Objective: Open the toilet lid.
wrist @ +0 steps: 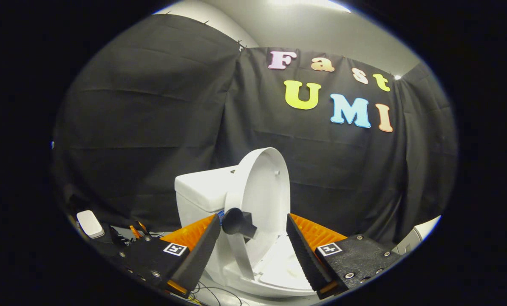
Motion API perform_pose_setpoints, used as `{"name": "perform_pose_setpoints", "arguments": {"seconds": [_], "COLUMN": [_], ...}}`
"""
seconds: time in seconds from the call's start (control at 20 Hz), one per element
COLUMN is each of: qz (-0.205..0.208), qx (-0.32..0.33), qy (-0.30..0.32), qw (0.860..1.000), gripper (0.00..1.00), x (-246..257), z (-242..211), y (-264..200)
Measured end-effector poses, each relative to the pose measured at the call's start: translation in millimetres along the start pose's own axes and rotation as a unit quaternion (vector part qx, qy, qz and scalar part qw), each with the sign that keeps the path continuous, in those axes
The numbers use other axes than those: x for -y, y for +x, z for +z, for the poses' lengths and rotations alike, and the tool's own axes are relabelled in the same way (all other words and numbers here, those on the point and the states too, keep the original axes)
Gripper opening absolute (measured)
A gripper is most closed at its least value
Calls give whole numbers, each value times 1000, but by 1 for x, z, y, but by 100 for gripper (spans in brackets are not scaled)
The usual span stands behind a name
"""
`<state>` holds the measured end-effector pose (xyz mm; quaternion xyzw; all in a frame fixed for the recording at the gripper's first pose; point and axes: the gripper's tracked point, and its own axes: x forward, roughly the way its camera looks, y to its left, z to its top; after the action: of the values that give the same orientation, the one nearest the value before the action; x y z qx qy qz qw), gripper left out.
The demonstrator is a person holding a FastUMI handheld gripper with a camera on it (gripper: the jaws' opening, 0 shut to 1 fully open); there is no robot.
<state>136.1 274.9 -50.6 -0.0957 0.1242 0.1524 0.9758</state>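
- White plastic, the toilet lid [264,187] stands raised almost upright, leaning back toward the tank [202,187], its inner face turned to me
- A dark knob handle [237,222] sticks out from the lid's near edge, just ahead of my left finger and between the two fingers
- My gripper [250,238] is spread wide, fingers apart and pressing on nothing; the handle sits free in the gap
- Below, beyond the fingertips, I see the seat [278,267] lying down on the bowl
- I judge the lifting step as good as done: the lid looks well past its balance point
- Next I would draw the gripper straight back, keeping the left finger clear of the handle so I don't tip the lid forward
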Motion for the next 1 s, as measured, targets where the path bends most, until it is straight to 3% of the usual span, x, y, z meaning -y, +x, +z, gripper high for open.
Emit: {"name": "perform_pose_setpoints", "arguments": {"seconds": [0.25,0.55,1.0], "qz": [-12,-27,-56], "qx": [48,78,70], "qy": [65,24,37], "qw": [997,996,995], "gripper": [95,95,95], "x": [48,85,130], "z": [30,29,-5], "y": [-27,-70,-120]}}
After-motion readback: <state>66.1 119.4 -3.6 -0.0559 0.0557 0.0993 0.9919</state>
